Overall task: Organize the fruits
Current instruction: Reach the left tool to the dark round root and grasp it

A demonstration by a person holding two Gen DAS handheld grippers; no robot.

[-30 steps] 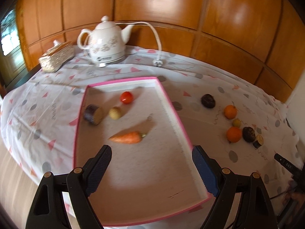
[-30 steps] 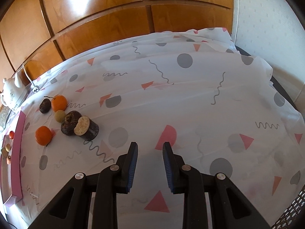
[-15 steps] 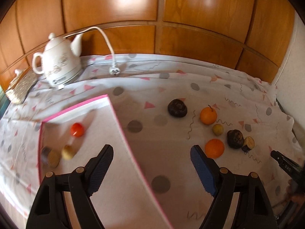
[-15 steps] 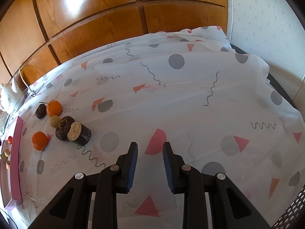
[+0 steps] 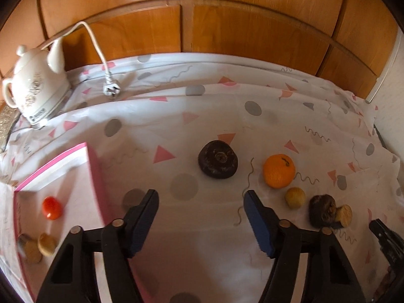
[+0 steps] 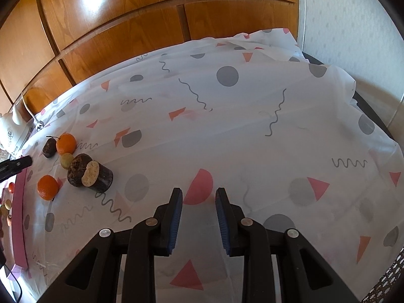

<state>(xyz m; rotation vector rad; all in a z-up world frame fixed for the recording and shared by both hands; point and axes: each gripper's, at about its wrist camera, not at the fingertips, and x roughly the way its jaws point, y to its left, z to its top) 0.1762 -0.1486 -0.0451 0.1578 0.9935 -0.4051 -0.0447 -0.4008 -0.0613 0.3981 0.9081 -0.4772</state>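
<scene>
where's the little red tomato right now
In the left wrist view the tomato sits far left, inside the pink-rimmed tray near its back corner, with two small tan pieces just in front of it.

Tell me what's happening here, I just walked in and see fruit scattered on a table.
A person with a gripper in each hand is sorting produce into a pink-rimmed tray. The left gripper, empty and with its jaws closing, points toward a dark round fruit on the cloth. An orange and other pieces lie loose nearby. The right gripper hovers empty over bare tablecloth.
</scene>
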